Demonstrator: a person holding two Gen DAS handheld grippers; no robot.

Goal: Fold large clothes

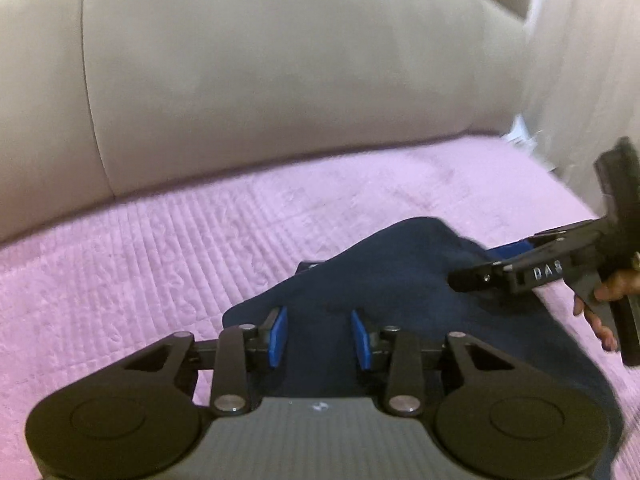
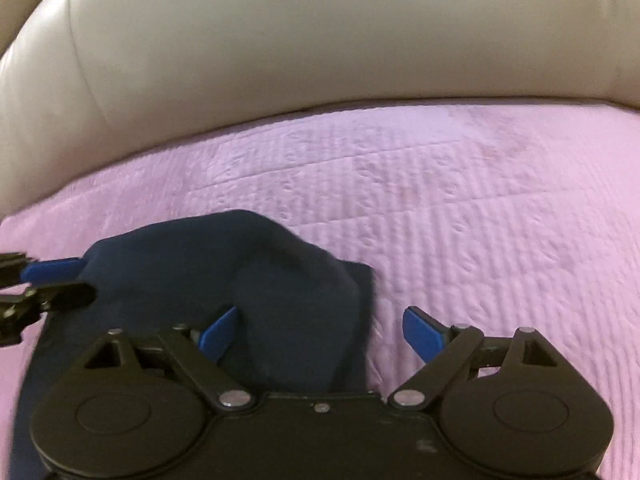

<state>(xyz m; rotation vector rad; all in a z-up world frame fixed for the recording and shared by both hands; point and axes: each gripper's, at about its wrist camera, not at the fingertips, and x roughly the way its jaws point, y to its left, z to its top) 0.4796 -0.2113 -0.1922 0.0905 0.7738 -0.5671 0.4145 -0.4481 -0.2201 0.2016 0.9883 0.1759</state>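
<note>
A dark navy garment (image 1: 400,280) lies bunched on a pink quilted cover (image 1: 160,248). It also shows in the right wrist view (image 2: 260,280). My left gripper (image 1: 320,336) is open, its blue pads apart over the near part of the cloth, with nothing between them. My right gripper (image 2: 320,330) is open wide above the garment's right edge and the pink cover. It also shows in the left wrist view (image 1: 476,264), coming in from the right beside the raised fold. The left gripper's tip shows at the left edge of the right wrist view (image 2: 52,280).
A beige leather sofa back (image 1: 280,60) rises right behind the pink cover (image 2: 460,200). Some white material (image 1: 520,128) lies at the right corner by the sofa arm. The person's fingers (image 1: 600,312) hold the right gripper's handle.
</note>
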